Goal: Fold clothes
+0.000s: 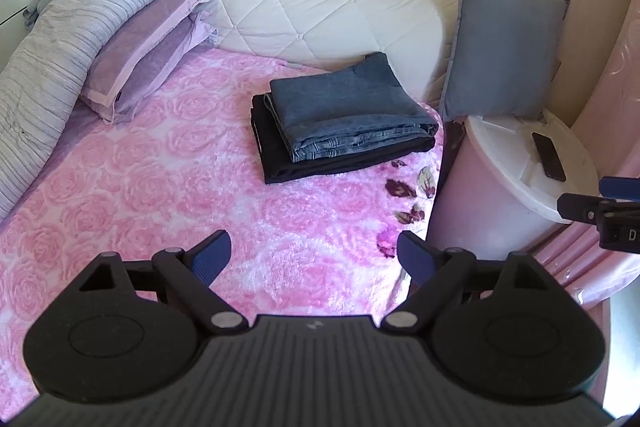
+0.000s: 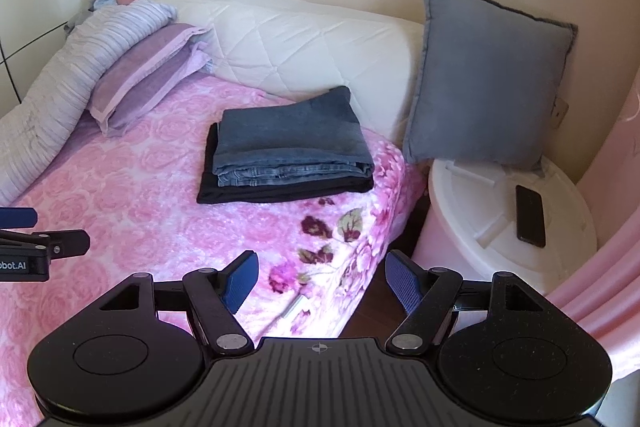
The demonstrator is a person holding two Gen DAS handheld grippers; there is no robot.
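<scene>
Resting on the fuzzy rose-patterned blanket (image 1: 160, 187), folded denim jeans (image 1: 352, 107) top black fabric (image 1: 280, 163); each hand-held gripper (image 1: 314, 253) (image 2: 320, 281) gapes empty.

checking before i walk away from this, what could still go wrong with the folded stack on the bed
1. The folded jeans sit on the black garment close to the corner of the bed; a nudge might tip the stack off the edge.
2. Both the left gripper and right gripper are open and hold nothing, so nothing steadies it.
3. The phone lies near the white lid's rim and might get knocked off.
</scene>
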